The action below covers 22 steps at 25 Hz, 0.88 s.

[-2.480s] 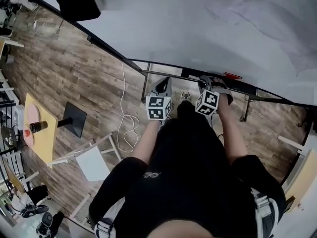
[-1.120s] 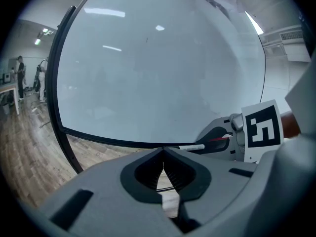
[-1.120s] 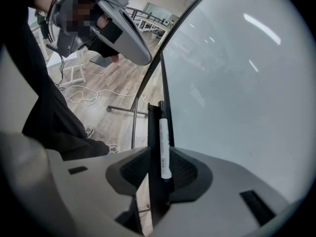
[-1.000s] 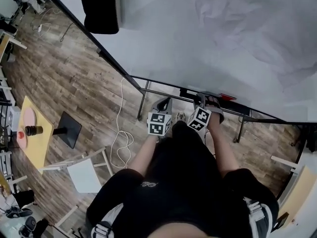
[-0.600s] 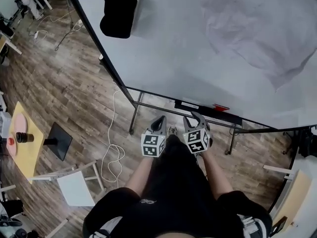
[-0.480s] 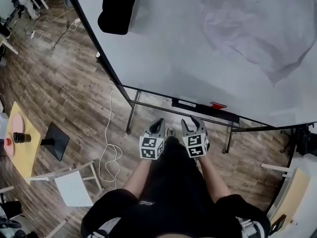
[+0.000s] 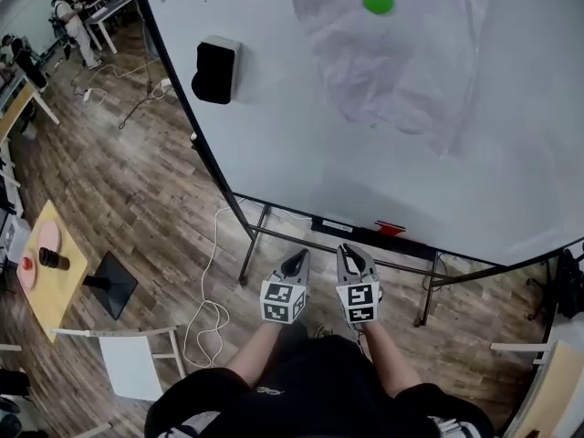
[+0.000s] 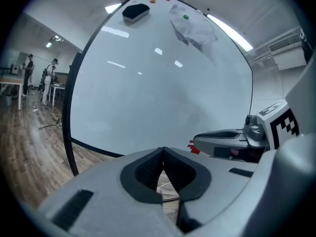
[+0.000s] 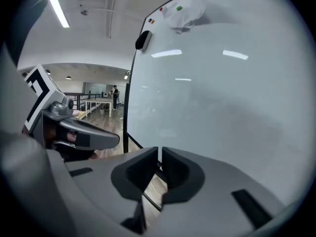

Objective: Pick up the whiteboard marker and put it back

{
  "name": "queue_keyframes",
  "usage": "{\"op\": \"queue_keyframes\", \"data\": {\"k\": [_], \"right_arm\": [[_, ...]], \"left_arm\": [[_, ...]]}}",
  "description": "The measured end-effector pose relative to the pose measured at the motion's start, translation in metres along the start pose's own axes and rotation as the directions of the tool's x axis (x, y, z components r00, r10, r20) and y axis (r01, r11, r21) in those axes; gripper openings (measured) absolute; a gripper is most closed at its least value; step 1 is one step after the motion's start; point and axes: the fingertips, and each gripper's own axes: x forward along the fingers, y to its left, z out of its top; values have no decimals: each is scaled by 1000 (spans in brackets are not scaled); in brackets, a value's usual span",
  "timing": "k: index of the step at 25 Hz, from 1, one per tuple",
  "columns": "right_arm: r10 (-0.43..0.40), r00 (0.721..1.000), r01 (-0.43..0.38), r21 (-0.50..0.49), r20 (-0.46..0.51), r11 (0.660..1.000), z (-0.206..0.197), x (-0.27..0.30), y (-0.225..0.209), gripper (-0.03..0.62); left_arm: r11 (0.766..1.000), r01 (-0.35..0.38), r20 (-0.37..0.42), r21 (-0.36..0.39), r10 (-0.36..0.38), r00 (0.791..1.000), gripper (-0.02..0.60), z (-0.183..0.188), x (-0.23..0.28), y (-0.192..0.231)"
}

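The whiteboard stands ahead, with a black tray along its lower edge. A small red item lies on that tray and also shows as a red item in the left gripper view; I cannot tell whether it is the marker. Both grippers hang side by side a little short of the tray, apart from it. My left gripper is shut and empty, its pads touching at the tip. My right gripper is closing, with only a thin slit left between its fingers and nothing in it.
A black eraser and a sheet under a green magnet hang on the board. A yellow table, a black stand base, a white chair and a loose cable are on the wooden floor at the left. People stand far off.
Both grippers have risen and drawn back from the tray. The right one has rolled, and its jaws have gone from wide open to nearly together. The head view now shows more of the board.
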Motion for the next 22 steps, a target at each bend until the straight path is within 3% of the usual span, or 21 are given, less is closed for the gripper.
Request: {"op": "queue_keyframes", "data": {"k": [5,13,22], "right_arm": [[2,995,-3,10,97,1000,14,-43,-16,9],[-8,989,-3,71,150,997,-6,-92,-32,3],[-21,982,6,81,187,997,1,-115,-10,3]], "left_arm": [[1000,-8,57,14,7,998,6,16,-5,-52],[997,-46,79,54,41,996,6,8,-27,-105],[997,-54,104,53,48,993,6,7,-63,-107]]}}
